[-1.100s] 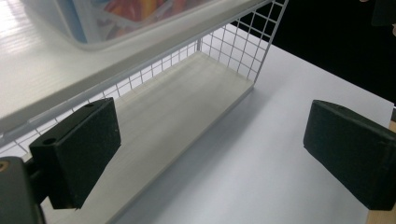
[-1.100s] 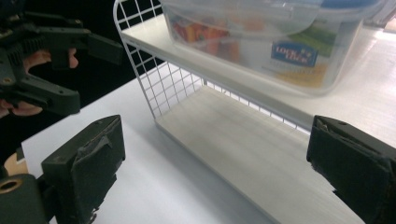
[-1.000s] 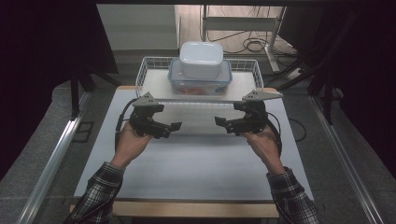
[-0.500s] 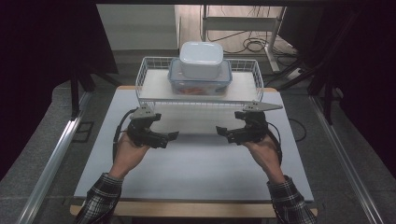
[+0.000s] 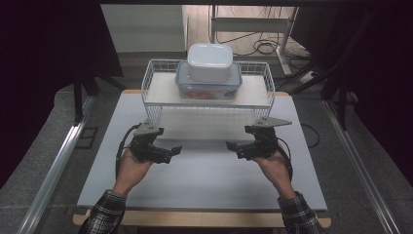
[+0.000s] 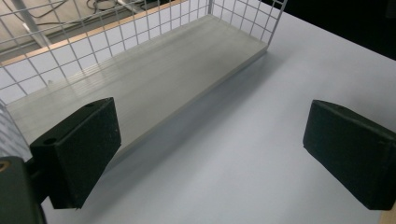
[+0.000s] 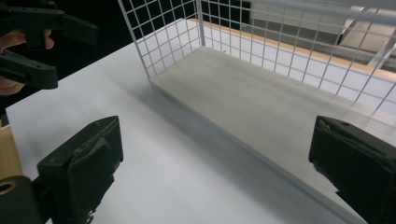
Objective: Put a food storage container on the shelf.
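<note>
A white wire rack [image 5: 155, 73] stands at the back of the white table [image 5: 204, 180]. On its upper board rests a clear tub with a blue rim [image 5: 208, 85], and a white lidded tub [image 5: 210, 62] is stacked on that. My left gripper [image 5: 171, 152] hovers over the table in front of the rack's left end, open, with nothing between its jaws. My right gripper [image 5: 233, 147] is open and bare before the rack's right end. The left gripper view looks past my left gripper [image 6: 210, 154] at the rack's lower board [image 6: 154, 79]. In the right gripper view my right gripper [image 7: 215, 172] faces the same board [image 7: 261, 102].
The wire wall [image 7: 168, 32] of the rack stands close ahead of both grippers. In the right gripper view the left gripper [image 7: 37, 42] and its hand show at the top left. Bare table lies between the two hands. Dark curtains flank the table, and cables lie on the floor behind.
Both hands have drawn back from the rack toward the table's front edge. Both grippers remain open and hold nothing.
</note>
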A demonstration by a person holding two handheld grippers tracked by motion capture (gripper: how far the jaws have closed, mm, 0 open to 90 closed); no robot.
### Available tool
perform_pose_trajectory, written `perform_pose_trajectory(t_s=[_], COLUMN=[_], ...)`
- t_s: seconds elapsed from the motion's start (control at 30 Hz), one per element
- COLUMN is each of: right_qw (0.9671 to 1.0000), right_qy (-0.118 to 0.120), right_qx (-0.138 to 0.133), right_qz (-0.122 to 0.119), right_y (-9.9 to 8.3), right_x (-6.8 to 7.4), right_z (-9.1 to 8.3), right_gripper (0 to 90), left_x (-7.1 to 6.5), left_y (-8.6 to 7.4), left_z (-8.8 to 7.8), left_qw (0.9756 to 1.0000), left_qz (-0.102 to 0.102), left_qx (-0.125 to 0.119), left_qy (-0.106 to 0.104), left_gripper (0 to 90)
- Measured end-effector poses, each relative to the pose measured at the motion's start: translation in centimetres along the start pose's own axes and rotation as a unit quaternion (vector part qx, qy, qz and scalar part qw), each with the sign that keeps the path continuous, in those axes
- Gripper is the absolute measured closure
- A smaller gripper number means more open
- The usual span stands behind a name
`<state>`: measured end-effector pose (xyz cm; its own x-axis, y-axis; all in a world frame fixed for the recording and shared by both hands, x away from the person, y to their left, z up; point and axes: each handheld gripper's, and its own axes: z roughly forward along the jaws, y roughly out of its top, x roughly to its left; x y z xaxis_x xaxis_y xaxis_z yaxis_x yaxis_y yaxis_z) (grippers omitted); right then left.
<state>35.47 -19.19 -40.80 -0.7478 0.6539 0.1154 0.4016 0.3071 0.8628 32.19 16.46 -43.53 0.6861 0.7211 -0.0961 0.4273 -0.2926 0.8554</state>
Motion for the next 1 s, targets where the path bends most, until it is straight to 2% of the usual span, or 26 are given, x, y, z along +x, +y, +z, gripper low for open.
perform_pose_trajectory(t_s=[0.47,0.77,1.0], right_qw=[1.0,0.9999,0.9996], right_qy=[-0.004,-0.003,-0.002], right_qx=[0.007,0.014,0.019], right_qz=[-0.002,0.009,0.019], right_y=[-1.8,-3.1,-4.0], right_x=[0.1,0.1,0.2], right_z=[-0.3,-0.5,-1.1], right_gripper=[1.9,1.8,0.0], left_x=[-0.7,-1.3,-1.3], left_y=[-1.8,-2.9,-3.8], left_z=[0.6,0.6,0.0], left_qw=[0.9999,0.9996,0.9996], left_qz=[-0.002,0.003,-0.002], left_qx=[0.017,0.026,0.028], left_qy=[-0.001,0.002,0.002], left_gripper=[3.9,3.8,3.2])
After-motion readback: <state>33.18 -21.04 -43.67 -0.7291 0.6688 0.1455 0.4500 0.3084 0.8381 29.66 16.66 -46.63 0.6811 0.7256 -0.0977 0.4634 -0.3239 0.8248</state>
